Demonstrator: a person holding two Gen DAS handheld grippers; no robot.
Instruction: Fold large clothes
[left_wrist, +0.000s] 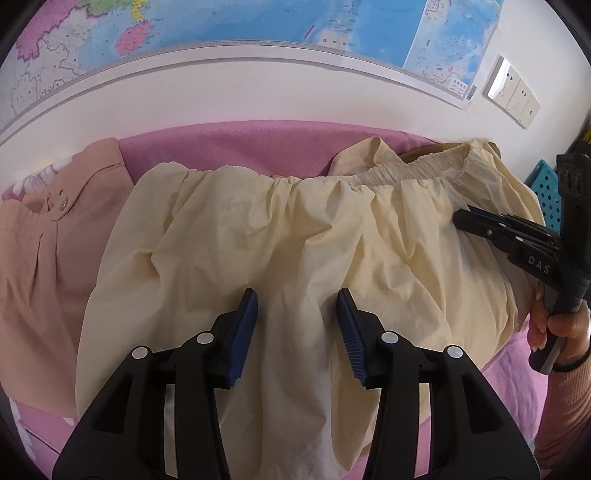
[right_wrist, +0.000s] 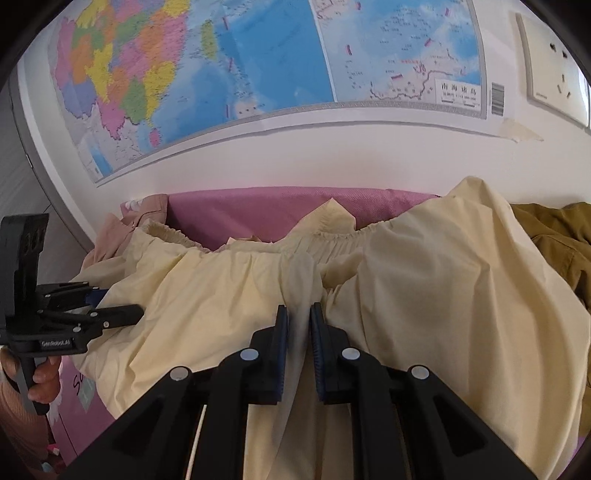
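Note:
A large cream garment (left_wrist: 295, 221) with an elastic waistband (left_wrist: 417, 166) lies spread and rumpled on the pink sheet (left_wrist: 240, 147). My left gripper (left_wrist: 297, 299) hovers low over its middle. Its jaws stand apart, and the blue pads (left_wrist: 245, 332) are not pressing the cloth beneath them. My right gripper (right_wrist: 299, 314) is shut on a raised fold of the cream garment (right_wrist: 443, 295) just below the waistband. In the left wrist view the right gripper (left_wrist: 461, 219) meets the garment's right side, with a hand on its handle. The left gripper (right_wrist: 122, 302) shows at the garment's left edge.
A peach garment (left_wrist: 44, 251) lies to the left of the cream one and an olive garment (right_wrist: 554, 236) to its right. The white wall behind carries a map (right_wrist: 221, 74) and wall sockets (left_wrist: 513, 92). A blue perforated crate (left_wrist: 546, 192) stands at the far right.

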